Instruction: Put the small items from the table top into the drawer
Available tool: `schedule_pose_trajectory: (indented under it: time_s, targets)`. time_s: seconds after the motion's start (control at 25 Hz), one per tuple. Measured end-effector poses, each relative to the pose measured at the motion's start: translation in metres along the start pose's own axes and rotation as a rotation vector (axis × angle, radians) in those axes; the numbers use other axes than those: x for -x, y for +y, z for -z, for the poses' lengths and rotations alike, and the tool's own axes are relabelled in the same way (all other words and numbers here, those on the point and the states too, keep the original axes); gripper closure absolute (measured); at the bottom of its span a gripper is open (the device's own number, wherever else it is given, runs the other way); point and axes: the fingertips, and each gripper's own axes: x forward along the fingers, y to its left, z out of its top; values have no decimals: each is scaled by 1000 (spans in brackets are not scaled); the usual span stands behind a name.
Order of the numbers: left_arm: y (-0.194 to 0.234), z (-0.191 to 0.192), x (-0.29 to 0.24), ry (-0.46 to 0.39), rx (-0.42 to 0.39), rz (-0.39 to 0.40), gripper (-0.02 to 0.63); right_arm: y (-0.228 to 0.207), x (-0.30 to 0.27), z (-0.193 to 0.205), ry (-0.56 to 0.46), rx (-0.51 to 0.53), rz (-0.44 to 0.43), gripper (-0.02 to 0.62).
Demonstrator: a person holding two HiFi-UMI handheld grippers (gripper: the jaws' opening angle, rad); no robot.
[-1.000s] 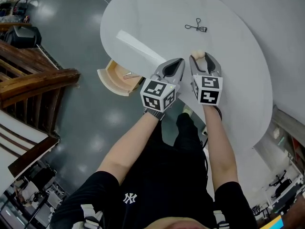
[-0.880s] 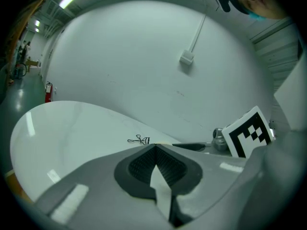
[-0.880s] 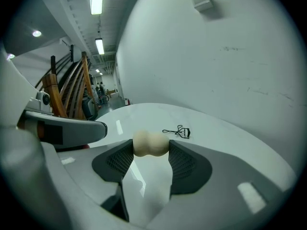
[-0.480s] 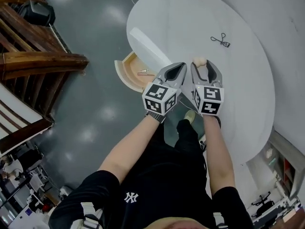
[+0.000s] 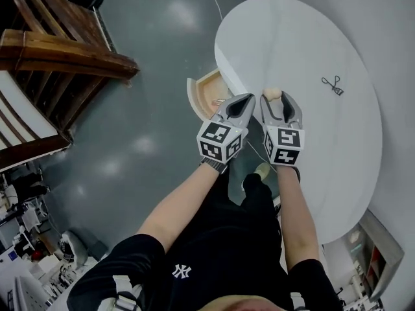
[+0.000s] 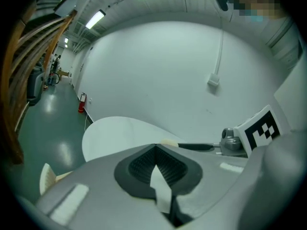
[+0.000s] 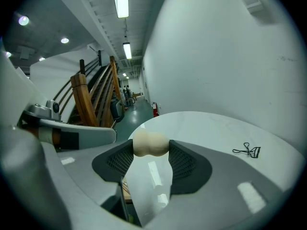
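My right gripper (image 5: pixel 273 96) is shut on a cream, peanut-shaped sponge (image 7: pixel 150 144), which sits pinched between the two dark pads; the sponge (image 5: pixel 272 94) hangs over the near-left rim of the round white table (image 5: pixel 298 50). Close beside it on the left, my left gripper (image 5: pixel 241 102) has its jaws together with nothing between them (image 6: pixel 156 147). Just beyond its tip the wooden drawer (image 5: pixel 206 96) stands open under the table's edge, with a small item inside. A black eyelash curler (image 5: pixel 332 84) lies on the table top at the right, the same curler (image 7: pixel 248 150) showing in the right gripper view.
Wooden stair railings (image 5: pixel 65 54) stand at the far left over the glossy grey floor (image 5: pixel 149 128). A pale wall runs behind the table at the right. The person's legs and a shoe (image 5: pixel 262 172) are below the table's near edge.
Both grippers, still side by side, have travelled left along the table's edge and now sit next to the open drawer. The eyelash curler has fallen away to the right. The sponge stays gripped.
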Motion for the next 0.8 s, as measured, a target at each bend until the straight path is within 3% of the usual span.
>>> schedule_pose_trajectory:
  time_s: [0.52,0.8]
  targets:
    - [110,3,61,-40,71,-177,605,111,-63,11,45,72,-186,342]
    - [153,14,78,-41,104,-212,605,159,-93,40,109,104,-269,339]
